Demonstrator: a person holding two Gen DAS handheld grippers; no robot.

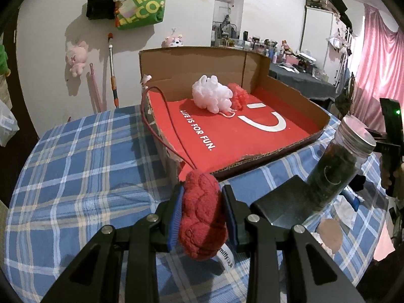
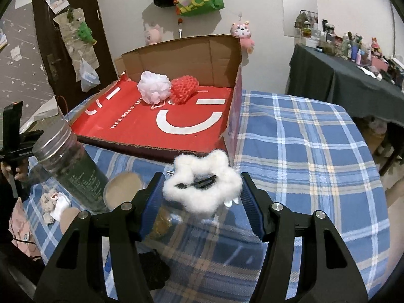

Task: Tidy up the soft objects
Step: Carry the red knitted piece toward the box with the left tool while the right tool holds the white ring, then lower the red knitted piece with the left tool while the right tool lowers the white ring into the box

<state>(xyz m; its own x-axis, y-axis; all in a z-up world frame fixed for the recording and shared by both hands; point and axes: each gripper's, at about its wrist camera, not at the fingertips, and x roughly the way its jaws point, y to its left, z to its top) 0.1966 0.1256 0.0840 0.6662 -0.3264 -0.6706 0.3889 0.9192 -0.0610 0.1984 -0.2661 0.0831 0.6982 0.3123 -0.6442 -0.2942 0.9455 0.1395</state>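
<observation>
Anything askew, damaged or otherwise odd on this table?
Yes. The clear plastic jar with the metal screw lid leans steeply instead of standing upright, though what props it is unclear. The cardboard box with the red printed floor has a ragged, torn front edge. A thin red cord trails over the box's left wall.

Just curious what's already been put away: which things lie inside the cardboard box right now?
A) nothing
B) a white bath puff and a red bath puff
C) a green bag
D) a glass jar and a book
B: the white bath puff and the red bath puff sit side by side in the cardboard box.
</observation>
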